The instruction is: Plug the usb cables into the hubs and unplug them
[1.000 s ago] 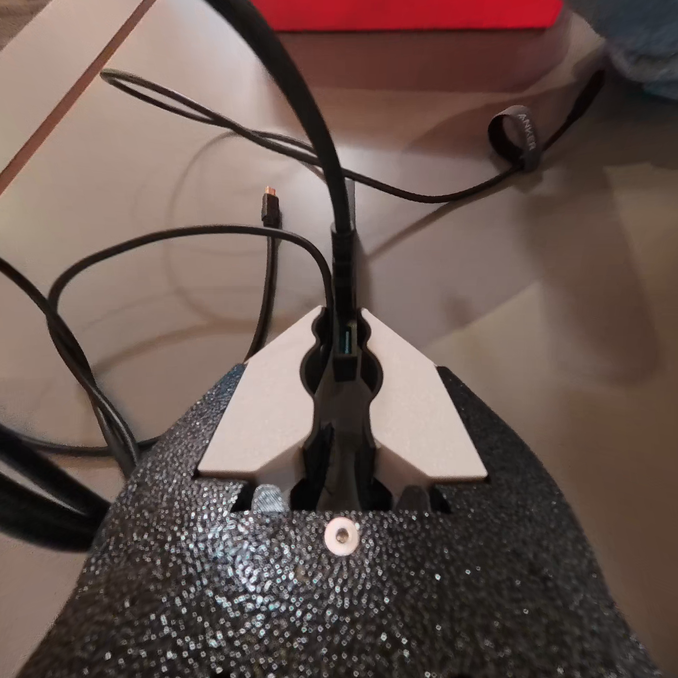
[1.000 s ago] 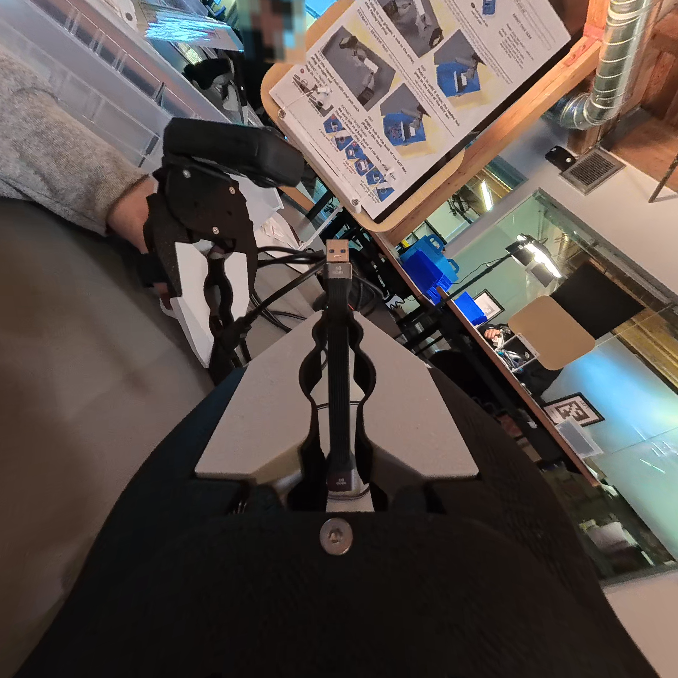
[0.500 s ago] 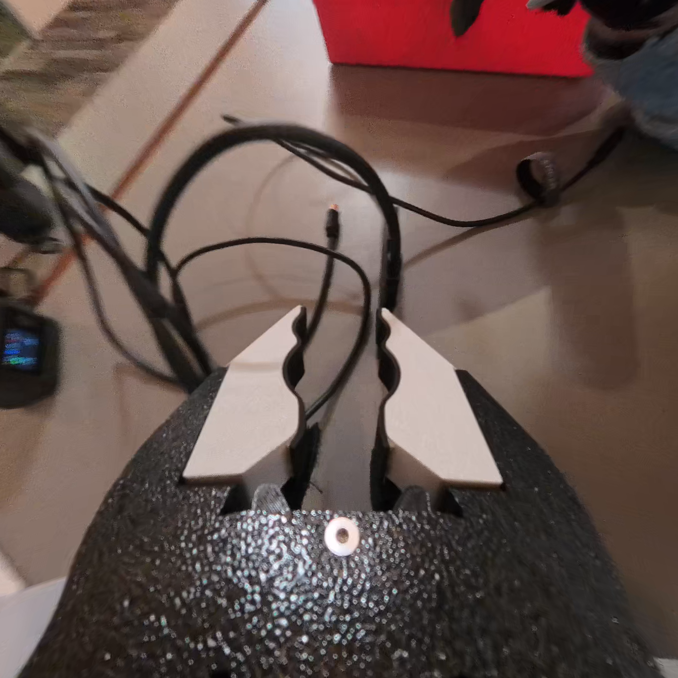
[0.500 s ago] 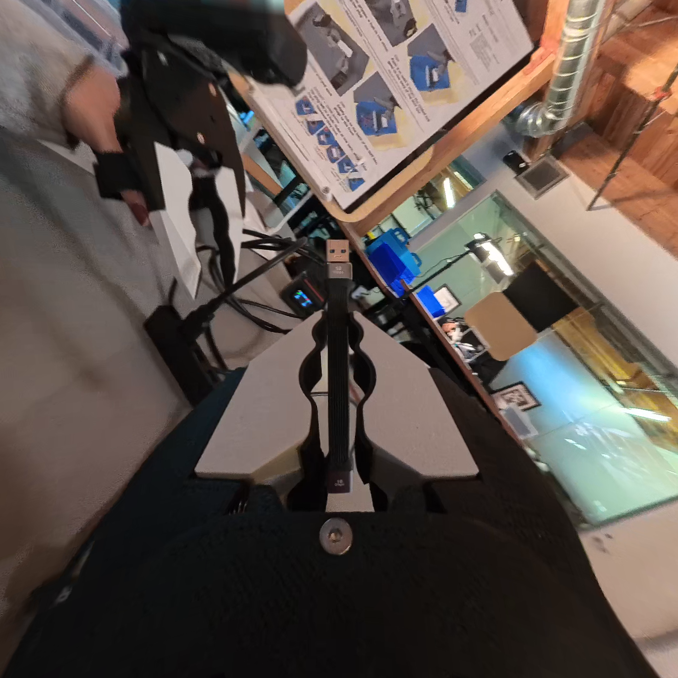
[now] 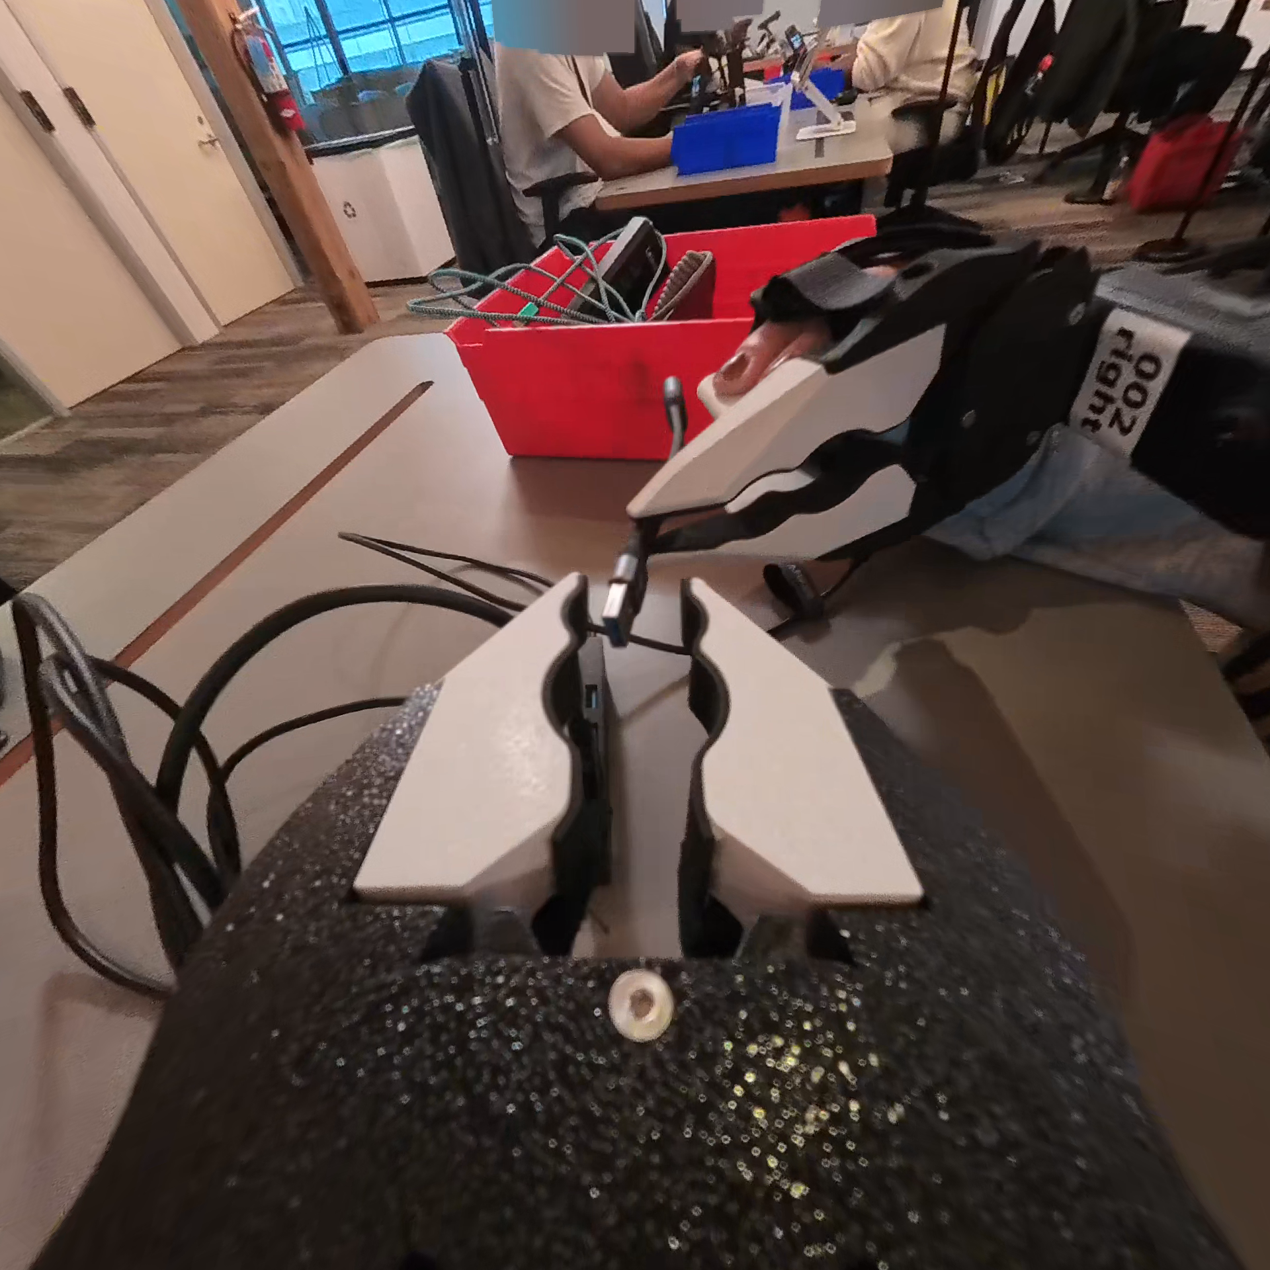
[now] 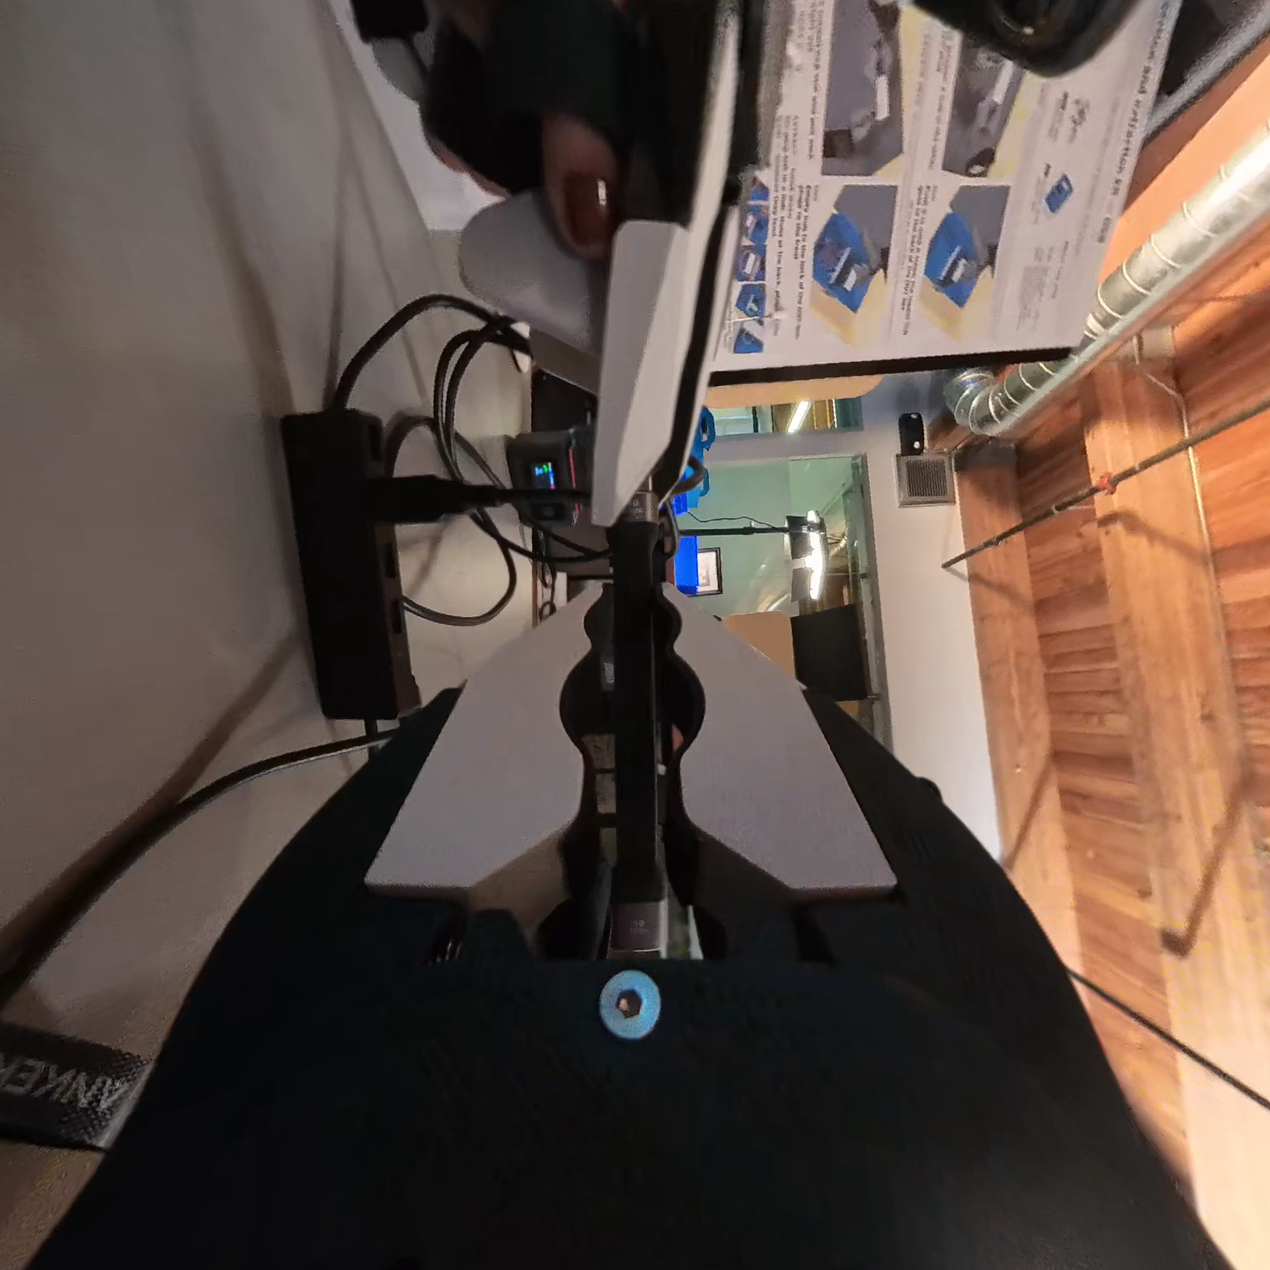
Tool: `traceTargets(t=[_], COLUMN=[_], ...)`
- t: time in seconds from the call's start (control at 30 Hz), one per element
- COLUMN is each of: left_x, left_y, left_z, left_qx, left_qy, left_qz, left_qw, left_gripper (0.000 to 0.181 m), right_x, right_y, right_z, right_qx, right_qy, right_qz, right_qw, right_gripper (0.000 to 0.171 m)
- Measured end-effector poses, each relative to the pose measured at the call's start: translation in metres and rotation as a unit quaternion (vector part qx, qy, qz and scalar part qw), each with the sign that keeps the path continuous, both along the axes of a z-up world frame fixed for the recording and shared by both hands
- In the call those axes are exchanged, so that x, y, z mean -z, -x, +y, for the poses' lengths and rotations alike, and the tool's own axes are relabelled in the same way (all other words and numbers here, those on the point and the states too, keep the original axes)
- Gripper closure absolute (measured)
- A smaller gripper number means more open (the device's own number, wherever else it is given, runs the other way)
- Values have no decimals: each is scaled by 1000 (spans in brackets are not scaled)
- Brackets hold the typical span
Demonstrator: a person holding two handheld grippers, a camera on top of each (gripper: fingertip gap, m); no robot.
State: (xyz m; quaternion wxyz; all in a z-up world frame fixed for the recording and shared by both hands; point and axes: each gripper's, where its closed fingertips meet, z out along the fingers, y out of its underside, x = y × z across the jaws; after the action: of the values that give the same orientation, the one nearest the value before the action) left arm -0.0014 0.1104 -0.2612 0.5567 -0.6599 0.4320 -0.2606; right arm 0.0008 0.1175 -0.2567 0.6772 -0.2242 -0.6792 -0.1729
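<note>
My right gripper (image 6: 632, 598) is shut on a short flat black USB cable (image 6: 636, 721) that runs along its jaws. In the left wrist view the right gripper (image 5: 642, 512) comes in from the right, and the cable's silver USB plug (image 5: 622, 598) hangs between the tips of my left gripper (image 5: 636, 591). The left gripper is open, and its white fingers (image 6: 653, 309) fill the top of the right wrist view. A long black hub (image 6: 343, 550) lies on the table with a black cable (image 6: 426, 495) plugged into it.
A red bin (image 5: 584, 398) with cables and devices stands at the back of the table. Loose black cables (image 5: 172, 721) loop at the left. A small device with a lit screen (image 6: 543, 474) sits beyond the hub. People sit at a far desk. Left and right tips are no more than a few centimetres apart. The long black hub (image 6: 343, 550) is about equally far from each gripper, around 10 cm.
My left gripper opened, let go of the black connector it held, and tilted up. My right gripper brought the short cable over, so its plug now sits between the left fingertips.
</note>
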Motion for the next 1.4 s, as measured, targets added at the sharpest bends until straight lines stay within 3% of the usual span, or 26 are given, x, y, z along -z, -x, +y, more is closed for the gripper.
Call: traceTargets(t=[0.07, 0.2, 0.27, 0.33, 0.4, 0.5, 0.57, 0.63, 0.7, 0.8, 0.9, 1.03, 1.13, 1.33, 1.4], left_x=[4, 4, -7, -27, -46, -62, -62, -60, -60, -62, -63, -52, -45, -48, -42], left_y=[-1, 0, 7, 14, 17, 12, 2, -5, -10, -14, -16, -17, -19, -23, -22], left_z=[0, 4, 11, 13, 10, -2, -10, -14, -18, -21, -23, -22, -19, -21, -17], left_qx=[2, -8, -39, -60, -58, -19, 17, 39, 55, 63, 73, 93, 86, 95, 97], left_qy=[20, 17, -16, -51, -73, -88, -73, -65, -65, -69, -60, -21, -24, -15, 34], left_qz=[2, 0, -22, -74, -146, -224, -246, -257, -267, -282, -302, -279, -250, -280, -272], left_qw=[1000, 1000, 999, 994, 985, 970, 966, 963, 960, 955, 949, 956, 964, 955, 957], left_gripper=[175, 176, 176, 176, 176, 176, 176, 176, 177, 176, 177, 172, 179, 179, 178], right_x=[4, 5, -2, -10, -13, -27, -42, -56, -64, -70, -72, -67, -67, -72, -66], right_y=[1, 2, 3, 6, 12, 23, 22, 13, 5, 2, 2, 0, -5, -6, -5], right_z=[1, 3, -2, -15, -31, -26, -21, -19, -16, -23, -28, -25, -22, -24, -19], right_qx=[6, 1, -21, -70, -132, -158, -196, -248, -277, -311, -327, -301, -286, -303, -278], right_qy=[-14, 6, 85, 207, 358, 572, 656, 698, 722, 741, 745, 733, 727, 731, 724], right_qz=[-15, 2, 48, 85, 109, 192, 250, 289, 303, 289, 284, 268, 261, 267, 266], right_qw=[1000, 1000, 995, 972, 918, 781, 685, 606, 557, 520, 507, 549, 567, 550, 572], right_gripper=[163, 162, 137, 135, 152, 142, 135, 140, 144, 154, 168, 171, 171, 170, 171])
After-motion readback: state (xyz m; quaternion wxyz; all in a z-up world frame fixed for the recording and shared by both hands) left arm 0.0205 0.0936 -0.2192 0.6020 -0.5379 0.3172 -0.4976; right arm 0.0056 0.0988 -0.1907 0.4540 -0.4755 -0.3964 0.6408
